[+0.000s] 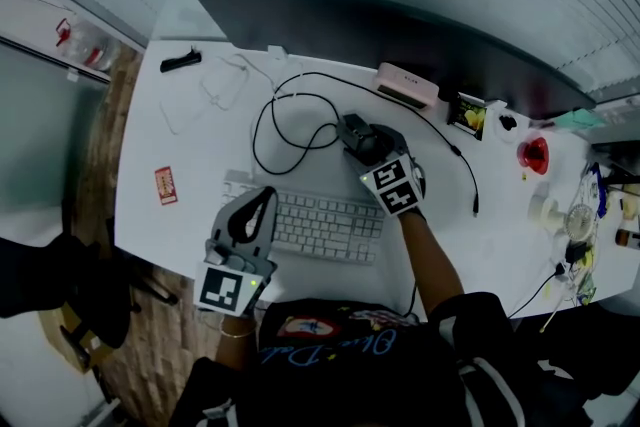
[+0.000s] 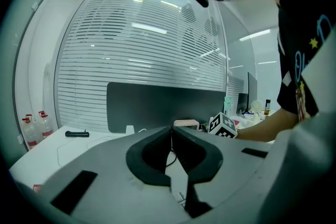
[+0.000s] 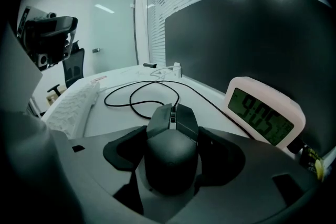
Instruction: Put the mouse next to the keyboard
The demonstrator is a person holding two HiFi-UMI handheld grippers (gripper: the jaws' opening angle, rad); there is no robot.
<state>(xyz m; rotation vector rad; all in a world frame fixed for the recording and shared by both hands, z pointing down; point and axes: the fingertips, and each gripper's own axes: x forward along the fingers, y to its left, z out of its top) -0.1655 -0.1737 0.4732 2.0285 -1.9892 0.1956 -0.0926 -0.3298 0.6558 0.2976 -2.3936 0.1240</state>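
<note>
In the head view, your right gripper (image 1: pixel 357 141) reached past the keyboard (image 1: pixel 318 226) and closed around the mouse (image 1: pixel 353 129). The mouse sat toward the monitor (image 1: pixel 380 33), behind the keyboard's right end and apart from it. Its cable (image 1: pixel 288 121) looped over the desk (image 1: pixel 190 130) to the left, so there seemed to be slack for a short carry. Your left gripper (image 1: pixel 260 207) hung over the keyboard's left end, probably parked there to stay clear of the working side.

In the left gripper view, the left gripper (image 2: pixel 171 131) had its tips together with nothing between them. It looked level across the desk at the monitor and played no part in the hold.

In the right gripper view, the two pads (image 3: pixel 125 153) pressed the mouse (image 3: pixel 172 150) on its flanks, with its buttons pointing away from you. That grip probably let the cable trail ahead freely. I could not tell whether the mouse was lifted or resting on the desk. The clock (image 3: pixel 262 117) stood just to the right, and the keyboard (image 3: pixel 74 104) lay off to the left. The mouse had not yet reached its place beside the keyboard, and the bare desk at the keyboard's right end looked the likeliest spot.
</note>
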